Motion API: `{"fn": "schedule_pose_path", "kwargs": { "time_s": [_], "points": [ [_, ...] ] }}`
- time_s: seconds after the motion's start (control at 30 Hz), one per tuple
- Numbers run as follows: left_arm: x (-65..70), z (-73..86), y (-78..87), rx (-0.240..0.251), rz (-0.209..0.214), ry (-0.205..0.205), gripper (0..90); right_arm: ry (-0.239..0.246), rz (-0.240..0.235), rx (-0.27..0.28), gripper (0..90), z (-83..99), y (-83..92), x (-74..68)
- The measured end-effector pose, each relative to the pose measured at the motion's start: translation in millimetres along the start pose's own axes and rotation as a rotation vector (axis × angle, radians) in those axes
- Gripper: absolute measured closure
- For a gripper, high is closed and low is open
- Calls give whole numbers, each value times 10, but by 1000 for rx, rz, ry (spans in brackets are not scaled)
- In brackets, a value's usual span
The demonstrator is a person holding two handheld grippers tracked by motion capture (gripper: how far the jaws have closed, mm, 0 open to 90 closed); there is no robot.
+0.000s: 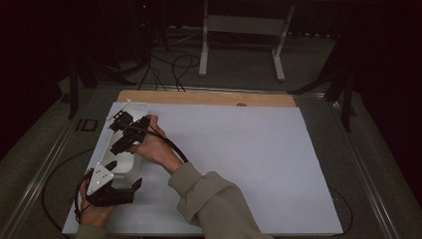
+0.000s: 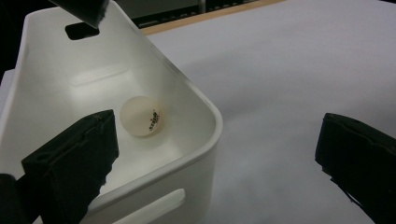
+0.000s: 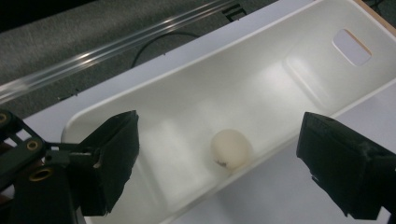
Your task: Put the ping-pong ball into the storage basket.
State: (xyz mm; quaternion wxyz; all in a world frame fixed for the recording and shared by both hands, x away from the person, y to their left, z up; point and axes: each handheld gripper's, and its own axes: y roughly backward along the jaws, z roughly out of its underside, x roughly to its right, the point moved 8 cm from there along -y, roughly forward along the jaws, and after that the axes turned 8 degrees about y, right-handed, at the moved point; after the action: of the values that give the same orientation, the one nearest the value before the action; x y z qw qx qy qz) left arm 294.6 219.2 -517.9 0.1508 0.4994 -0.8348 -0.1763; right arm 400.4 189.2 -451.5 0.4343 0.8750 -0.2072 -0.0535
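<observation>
A white ping-pong ball (image 2: 141, 116) with a small printed mark lies on the floor of a long white bin (image 2: 187, 88), free of both grippers. In the right gripper view the ball (image 3: 230, 148) rests below and between the jaws of my right gripper (image 3: 229, 163), which stands open over the bin (image 3: 261, 79). My left gripper (image 2: 215, 163) is open too, straddling the bin's near corner, one jaw over the inside, the other over the mat. In the high view the right gripper (image 1: 122, 134) hangs over the bin (image 1: 139, 105) and the left gripper (image 1: 124, 174) sits at its near end.
The bin stands at the left edge of a white mat (image 1: 239, 159) on a wooden table (image 1: 209, 97). A metal rail (image 1: 45, 169) runs along the table's left side. A white stand (image 1: 239, 30) and cables lie on the floor beyond.
</observation>
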Motion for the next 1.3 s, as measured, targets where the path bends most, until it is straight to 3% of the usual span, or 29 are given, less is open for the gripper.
{"fn": "schedule_pose_path", "kwargs": {
  "time_s": [0.73,1.3],
  "points": [
    [2,1,-7,-1,-3,-3,1,25,14,-2,130,77,137,42],
    [4,5,-13,-6,-5,-8,1,-1,34,13,132,224,292,188]
  ]
}}
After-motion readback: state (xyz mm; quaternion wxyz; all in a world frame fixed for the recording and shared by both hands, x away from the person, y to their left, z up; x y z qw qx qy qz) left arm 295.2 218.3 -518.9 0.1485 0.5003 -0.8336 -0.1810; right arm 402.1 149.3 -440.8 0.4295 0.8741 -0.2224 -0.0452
